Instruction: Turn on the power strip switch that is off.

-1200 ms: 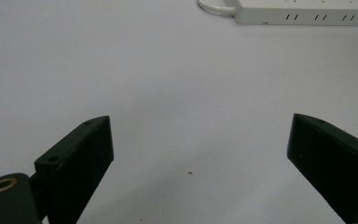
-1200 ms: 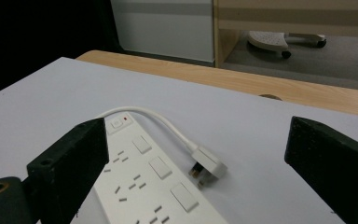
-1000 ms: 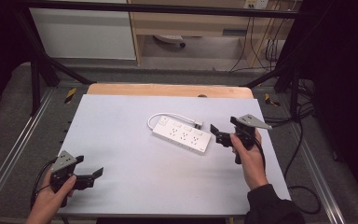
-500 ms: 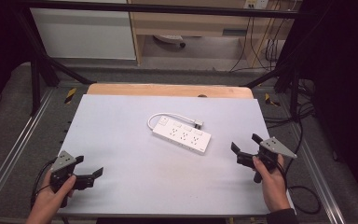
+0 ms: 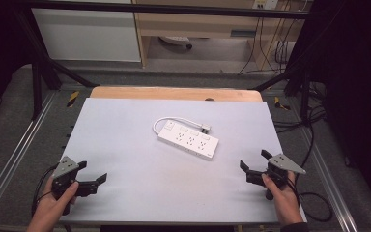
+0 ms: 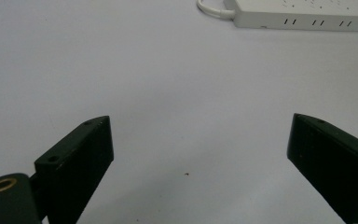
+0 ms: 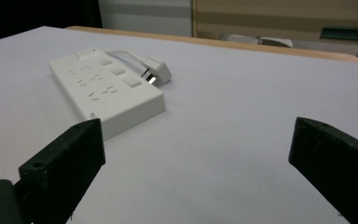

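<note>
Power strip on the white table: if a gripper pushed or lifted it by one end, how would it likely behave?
The power strip is a flat, rigid-looking block lying flat, so it would probably slide, not tip or roll. Its smooth casing on the smooth table may pivot if pushed off-centre. The short cable and plug look loose and would likely trail or dangle.

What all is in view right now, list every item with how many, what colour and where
White plastic power strip: one, white, middle of the table, lying flat, touched by neither gripper.
Short white cable with plug: one, white, looped beside the strip's far side, plug resting on the table.
Pale grey table top: one, light grey, under everything.
Wooden board edge: one, tan, along the table's far side.
White cabinet: one, white, on the floor beyond the table.
Left gripper: one, black, near-left corner, jaws open.
Right gripper: one, black, near-right corner, jaws open.
</note>
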{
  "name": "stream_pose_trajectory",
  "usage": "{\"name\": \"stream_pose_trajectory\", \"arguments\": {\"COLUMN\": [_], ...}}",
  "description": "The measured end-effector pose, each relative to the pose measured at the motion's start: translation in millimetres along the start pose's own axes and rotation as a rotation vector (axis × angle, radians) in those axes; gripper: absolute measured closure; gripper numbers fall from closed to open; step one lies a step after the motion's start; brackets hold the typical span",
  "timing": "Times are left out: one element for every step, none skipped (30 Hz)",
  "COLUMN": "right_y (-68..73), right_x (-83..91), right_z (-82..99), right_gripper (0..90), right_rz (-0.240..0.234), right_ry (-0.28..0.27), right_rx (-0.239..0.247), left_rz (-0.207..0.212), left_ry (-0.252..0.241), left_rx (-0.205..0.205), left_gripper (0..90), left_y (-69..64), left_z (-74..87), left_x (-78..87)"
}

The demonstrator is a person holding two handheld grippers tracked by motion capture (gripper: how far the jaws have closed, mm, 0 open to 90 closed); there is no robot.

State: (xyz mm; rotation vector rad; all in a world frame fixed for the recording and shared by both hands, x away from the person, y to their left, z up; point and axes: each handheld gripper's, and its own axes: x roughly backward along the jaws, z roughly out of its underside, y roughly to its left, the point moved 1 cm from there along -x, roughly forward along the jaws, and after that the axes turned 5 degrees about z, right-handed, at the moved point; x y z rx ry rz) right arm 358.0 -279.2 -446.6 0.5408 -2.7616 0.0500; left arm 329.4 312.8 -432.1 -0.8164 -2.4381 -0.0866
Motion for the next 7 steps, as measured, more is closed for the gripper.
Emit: {"name": "stream_pose_trajectory", "arguments": {"right_y": [0.5, 2.4, 3.9, 5.9, 8.2, 10.3, 11.9], "right_x": [-1.0, -1.8, -2.9, -4.1, -5.3, -6.4, -7.4], "right_z": [1.7, 3.1, 4.4, 5.7, 6.9, 7.9, 9.0], "right_gripper": [4.0, 4.0, 4.0, 4.0, 3.9, 3.8, 3.8], "right_rz": [-0.005, -0.011, -0.016, -0.023, -0.027, -0.034, -0.037], "right_ry": [0.006, 0.016, 0.024, 0.031, 0.042, 0.053, 0.063], "right_rx": [0.013, 0.013, 0.019, 0.026, 0.034, 0.044, 0.053], "left_rz": [0.000, 0.001, 0.000, 0.000, 0.001, 0.001, 0.001], "left_ry": [0.000, -0.001, -0.001, -0.002, -0.001, 0.000, -0.001], "left_rx": [0.000, -0.001, -0.001, -0.001, -0.002, -0.002, -0.002], "left_gripper": [7.1, 7.1, 7.1, 7.1, 7.1, 7.1, 7.1], "left_y": [-0.2, -0.3, -0.3, -0.4, -0.4, -0.5, -0.6], "left_z": [0.0, -0.1, -0.2, -0.2, -0.2, -0.2, -0.3], "left_x": [0.1, 0.1, 0.2, 0.2, 0.3, 0.2, 0.1]}}
